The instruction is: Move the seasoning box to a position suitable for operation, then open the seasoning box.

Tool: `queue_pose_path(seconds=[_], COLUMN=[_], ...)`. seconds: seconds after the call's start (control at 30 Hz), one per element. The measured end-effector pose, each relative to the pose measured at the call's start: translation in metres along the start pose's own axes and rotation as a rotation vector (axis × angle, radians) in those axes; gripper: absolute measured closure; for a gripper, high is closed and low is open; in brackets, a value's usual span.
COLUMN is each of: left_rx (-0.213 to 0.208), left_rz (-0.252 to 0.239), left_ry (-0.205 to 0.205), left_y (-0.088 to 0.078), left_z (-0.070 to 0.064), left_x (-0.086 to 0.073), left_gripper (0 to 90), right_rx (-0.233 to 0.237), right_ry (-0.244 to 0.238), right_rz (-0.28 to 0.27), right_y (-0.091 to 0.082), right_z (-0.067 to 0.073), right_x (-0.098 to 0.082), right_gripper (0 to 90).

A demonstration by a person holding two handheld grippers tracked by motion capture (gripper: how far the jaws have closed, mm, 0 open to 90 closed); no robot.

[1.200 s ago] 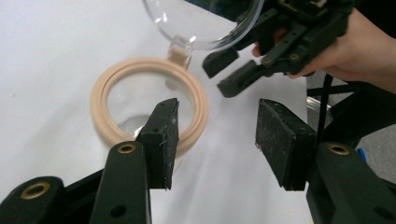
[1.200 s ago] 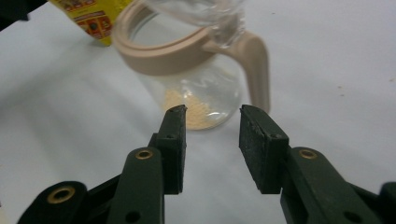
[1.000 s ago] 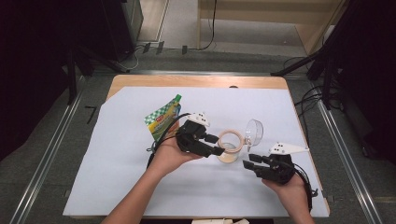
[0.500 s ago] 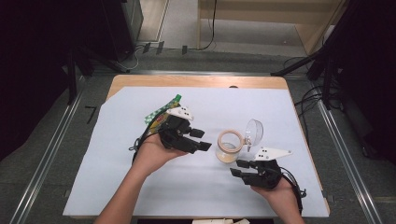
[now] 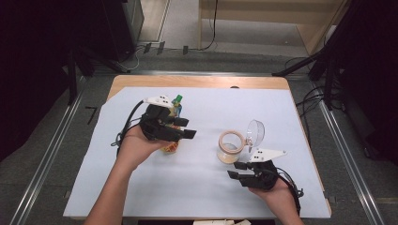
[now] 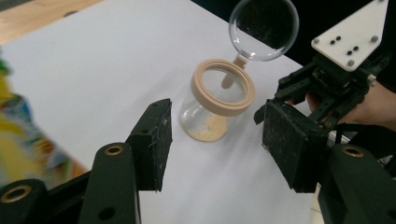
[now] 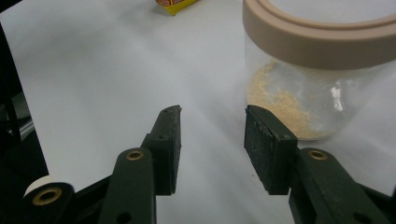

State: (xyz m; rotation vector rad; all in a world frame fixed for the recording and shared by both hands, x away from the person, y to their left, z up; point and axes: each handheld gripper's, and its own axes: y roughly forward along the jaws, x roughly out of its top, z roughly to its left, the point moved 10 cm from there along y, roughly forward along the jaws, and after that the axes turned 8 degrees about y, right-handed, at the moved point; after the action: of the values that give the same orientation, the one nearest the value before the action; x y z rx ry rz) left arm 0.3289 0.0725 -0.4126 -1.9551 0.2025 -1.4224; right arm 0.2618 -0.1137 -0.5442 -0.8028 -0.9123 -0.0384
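Jar position: I see the clear round jar with a tan ring-shaped collar (image 5: 230,146) standing upright on the white sheet covering the table (image 5: 206,187), right of centre in the high view, between my two grippers.

Jar against left gripper: in the left gripper view the jar (image 6: 217,105) sits beyond the left gripper (image 6: 215,140) and well apart from it, roughly in line with the gap between the jaws.

Jar against right gripper: in the right gripper view the jar (image 7: 322,74) stands near the right gripper (image 7: 212,130), ahead and off to one side; no pad touches the glass.

Left gripper state: its jaws are spread with nothing between them. In the high view the left gripper (image 5: 183,131) is held above the sheet over the packet.

Right gripper state: jaws parted, nothing gripped. In the high view the right gripper (image 5: 237,171) lies just below the jar, near the table's front edge.

Jar look: transparent wall, mouth uncovered, and a low heap of pale tan powder lies in the bottom.

Lid: a clear domed lid (image 5: 256,132) is tipped back behind the collar, joined by a tan hinge strap.

Packet: a colourful yellow and green flat packet (image 5: 176,105) lies beneath the left gripper; it is blurred, so I cannot read its print.
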Motion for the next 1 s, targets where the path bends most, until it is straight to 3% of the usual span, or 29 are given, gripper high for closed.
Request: queue_pose_path(seconds=[0.3, 0.8, 1.0], left_rx=[0.072, 0.153, 0.217], left_rz=[-0.018, -0.062, -0.053], left_ry=[-0.044, -0.063, -0.095], left_y=[-0.031, -0.067, -0.076], left_z=[0.026, 0.04, 0.053], left_x=[-0.004, -0.003, -0.012], left_gripper=[42.0, 41.0, 40.3], right_rx=[0.02, 0.032, 0.038], right_ry=[0.004, -0.033, -0.033], right_rz=[0.007, 0.025, 0.027], right_y=[0.006, 0.013, 0.014], right_z=[0.007, 0.015, 0.017], right_x=[0.001, -0.002, -0.002], right_gripper=[57.1, 57.1, 57.1])
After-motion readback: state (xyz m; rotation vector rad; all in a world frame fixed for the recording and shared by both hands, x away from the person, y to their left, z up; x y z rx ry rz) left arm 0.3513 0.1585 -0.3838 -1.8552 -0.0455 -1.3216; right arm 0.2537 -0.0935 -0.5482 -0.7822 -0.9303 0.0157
